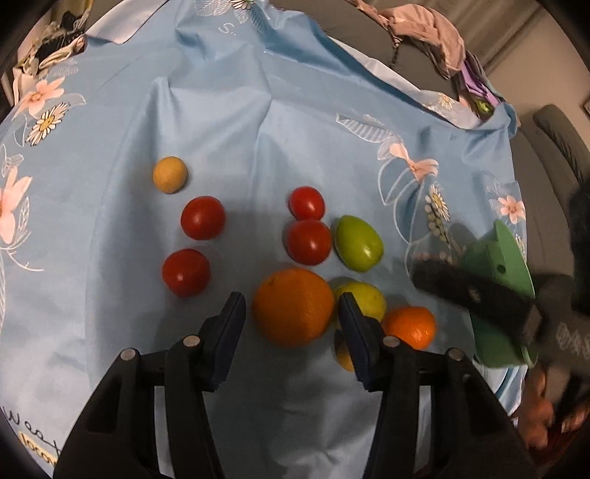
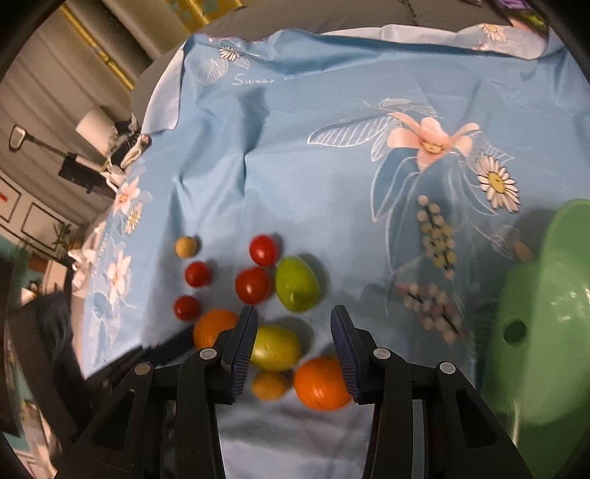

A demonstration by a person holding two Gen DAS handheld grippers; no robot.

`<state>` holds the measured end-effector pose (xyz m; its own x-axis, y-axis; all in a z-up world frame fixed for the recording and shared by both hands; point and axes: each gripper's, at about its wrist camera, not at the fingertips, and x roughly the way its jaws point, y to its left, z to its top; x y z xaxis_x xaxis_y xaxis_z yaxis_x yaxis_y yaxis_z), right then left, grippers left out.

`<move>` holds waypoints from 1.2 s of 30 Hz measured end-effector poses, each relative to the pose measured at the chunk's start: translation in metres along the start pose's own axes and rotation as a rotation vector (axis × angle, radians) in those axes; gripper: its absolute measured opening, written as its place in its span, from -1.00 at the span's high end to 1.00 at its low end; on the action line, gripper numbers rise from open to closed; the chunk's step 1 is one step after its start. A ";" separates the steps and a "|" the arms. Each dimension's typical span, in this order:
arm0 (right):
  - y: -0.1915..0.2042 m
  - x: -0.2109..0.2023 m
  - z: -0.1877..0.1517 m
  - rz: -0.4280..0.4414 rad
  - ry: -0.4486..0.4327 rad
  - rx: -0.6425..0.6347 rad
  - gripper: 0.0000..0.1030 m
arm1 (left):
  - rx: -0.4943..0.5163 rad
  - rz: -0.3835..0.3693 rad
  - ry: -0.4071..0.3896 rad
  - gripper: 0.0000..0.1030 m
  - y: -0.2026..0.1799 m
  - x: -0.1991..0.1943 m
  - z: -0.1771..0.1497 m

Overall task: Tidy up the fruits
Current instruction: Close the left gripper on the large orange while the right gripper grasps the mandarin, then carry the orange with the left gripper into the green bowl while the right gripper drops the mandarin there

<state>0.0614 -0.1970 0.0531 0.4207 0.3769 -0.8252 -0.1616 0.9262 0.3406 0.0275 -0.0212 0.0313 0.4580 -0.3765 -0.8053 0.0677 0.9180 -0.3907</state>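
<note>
Fruit lies loose on a blue flowered cloth (image 1: 258, 110). In the left wrist view my left gripper (image 1: 293, 313) is open and straddles a large orange (image 1: 293, 307), with thin gaps at both pads. Beyond it lie several red tomatoes (image 1: 309, 241), a green fruit (image 1: 358, 243) and a tan round fruit (image 1: 170, 179). My right gripper (image 2: 295, 335) is open over a yellow-green fruit (image 2: 274, 348). A small orange (image 2: 320, 383) sits by its right finger and a small yellow-orange fruit (image 2: 269, 385) lies between the two. The right gripper also shows as a dark blur (image 1: 475, 294).
A green plastic bowl (image 2: 545, 331) stands on the cloth to the right of the fruit, also seen behind the right gripper (image 1: 494, 265). Crumpled clothes (image 1: 424, 29) lie on a grey sofa past the cloth's far edge. Room clutter fills the left (image 2: 92, 154).
</note>
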 end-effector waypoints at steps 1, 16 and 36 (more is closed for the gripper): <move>-0.001 -0.002 -0.004 0.013 -0.002 0.002 0.14 | -0.004 -0.012 -0.003 0.13 0.002 0.001 0.001; -0.010 0.014 -0.031 -0.083 0.061 0.019 0.14 | -0.010 0.014 -0.020 0.14 0.011 -0.008 -0.005; -0.001 -0.017 -0.027 -0.089 -0.084 -0.041 0.14 | 0.085 0.017 -0.168 0.14 -0.027 -0.051 -0.006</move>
<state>0.0305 -0.2039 0.0551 0.5077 0.2924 -0.8104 -0.1561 0.9563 0.2472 -0.0027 -0.0271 0.0806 0.6007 -0.3412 -0.7230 0.1297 0.9340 -0.3330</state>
